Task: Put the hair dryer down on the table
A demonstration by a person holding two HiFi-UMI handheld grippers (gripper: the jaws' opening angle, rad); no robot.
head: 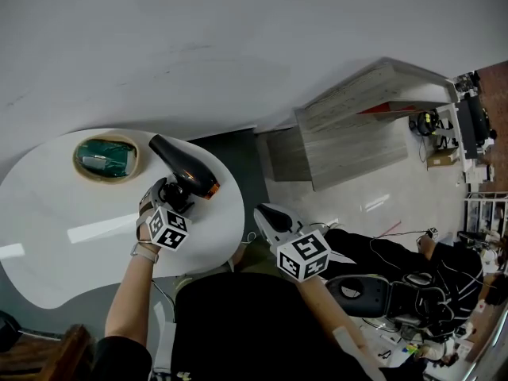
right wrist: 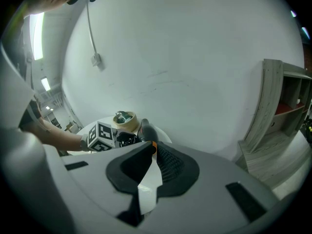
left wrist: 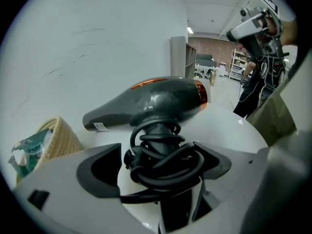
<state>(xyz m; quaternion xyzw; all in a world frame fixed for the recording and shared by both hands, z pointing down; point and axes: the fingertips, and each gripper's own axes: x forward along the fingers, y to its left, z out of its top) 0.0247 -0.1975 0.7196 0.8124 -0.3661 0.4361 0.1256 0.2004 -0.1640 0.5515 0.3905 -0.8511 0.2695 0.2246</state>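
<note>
The hair dryer lies on the white desk near its right edge, nozzle toward a small basket. The left gripper has its fingers spread wide on either side of the handle, not clamping it; the right gripper, off the desk, is closed and empty. The hard, smooth barrel looks top-heavy and slippery, so the handle, padded by its coiled cord, is probably the surest hold
</note>
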